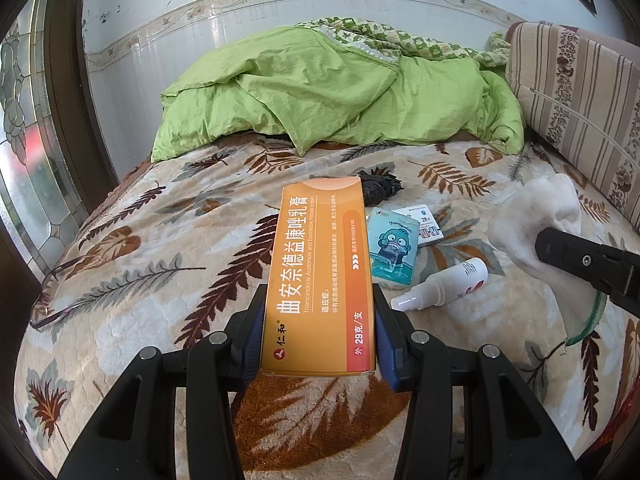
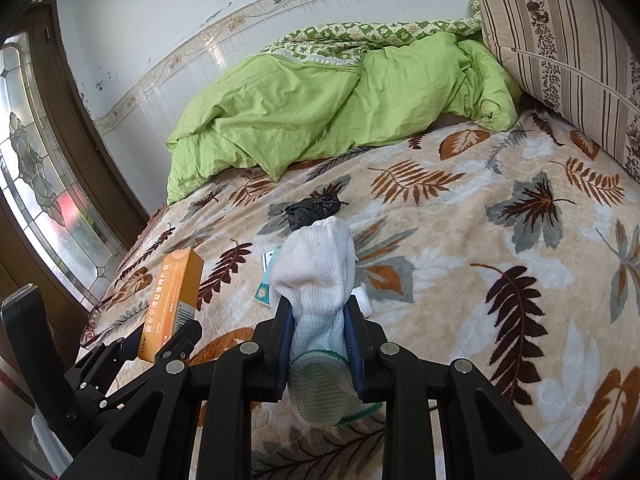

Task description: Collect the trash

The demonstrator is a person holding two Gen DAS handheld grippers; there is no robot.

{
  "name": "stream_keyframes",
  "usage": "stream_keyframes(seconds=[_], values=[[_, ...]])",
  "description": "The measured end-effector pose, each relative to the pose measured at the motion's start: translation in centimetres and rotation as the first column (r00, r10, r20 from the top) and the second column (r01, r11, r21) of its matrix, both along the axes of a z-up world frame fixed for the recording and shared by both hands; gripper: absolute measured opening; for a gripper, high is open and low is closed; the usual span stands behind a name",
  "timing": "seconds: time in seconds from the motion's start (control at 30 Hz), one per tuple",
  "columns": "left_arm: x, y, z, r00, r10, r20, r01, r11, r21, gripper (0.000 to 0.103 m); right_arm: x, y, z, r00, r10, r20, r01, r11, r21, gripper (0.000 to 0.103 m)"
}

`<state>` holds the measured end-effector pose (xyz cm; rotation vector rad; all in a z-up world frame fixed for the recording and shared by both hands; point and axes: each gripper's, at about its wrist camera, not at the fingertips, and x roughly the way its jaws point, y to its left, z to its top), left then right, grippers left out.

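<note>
Jaws of the left gripper [image 1: 318, 334] clenched a light, crushable orange box [image 1: 320, 276] across its sides; the right gripper [image 2: 318, 344] pinched a limp white glove [image 2: 316, 276] near its cuff.

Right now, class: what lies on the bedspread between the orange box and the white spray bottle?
In the left wrist view, a teal cartoon-printed packet lies between the orange box and the white spray bottle.
</note>
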<state>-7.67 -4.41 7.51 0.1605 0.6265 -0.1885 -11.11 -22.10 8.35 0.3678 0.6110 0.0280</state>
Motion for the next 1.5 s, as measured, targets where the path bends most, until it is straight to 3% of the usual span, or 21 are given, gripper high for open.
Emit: stream_keyframes(seconds=[0.37,0.63,0.8,1.0,1.17,1.37,1.5], values=[[-0.5,-0.1,0.3,0.999,-0.04,-0.011,0.04,0.999,-0.021,0.046,-0.3,-0.1,0.6,1.0,-0.019,0.009,0.019,1.0,0.018,0.026],[-3.4,-2.6,0.8,0.981,-0.193,-0.024,0.191,0.98,-0.064,0.046,-4.9,-2.7,2.0,0.999,-0.046,0.023,0.044,0.993,0.108,0.026],[-6.3,-5.9,1.7,0.941,-0.334,-0.049,0.329,0.94,-0.096,0.046,-9.5,-6.1,2.8,0.994,-0.106,0.027,0.102,0.987,0.124,0.026],[-10.4,-11.0,3.4,0.852,-0.52,-0.064,0.511,0.852,-0.116,0.046,-16.1,-11.6,3.0,0.973,-0.23,0.0,0.228,0.965,0.131,0.026],[-14.2,-16.1,4.2,0.735,-0.669,-0.11,0.655,0.743,-0.138,0.046,-21.5,-16.4,2.6,0.936,-0.349,-0.043,0.351,0.921,0.17,0.026],[-18.3,-21.6,3.9,0.595,-0.783,-0.184,0.761,0.622,-0.183,0.046,-27.3,-20.1,1.9,0.882,-0.462,-0.089,0.471,0.865,0.173,0.026],[-20.4,-24.9,3.3,0.516,-0.822,-0.24,0.798,0.563,-0.215,0.046,-30.1,-22.1,1.0,0.846,-0.52,-0.118,0.534,0.827,0.179,0.026]])
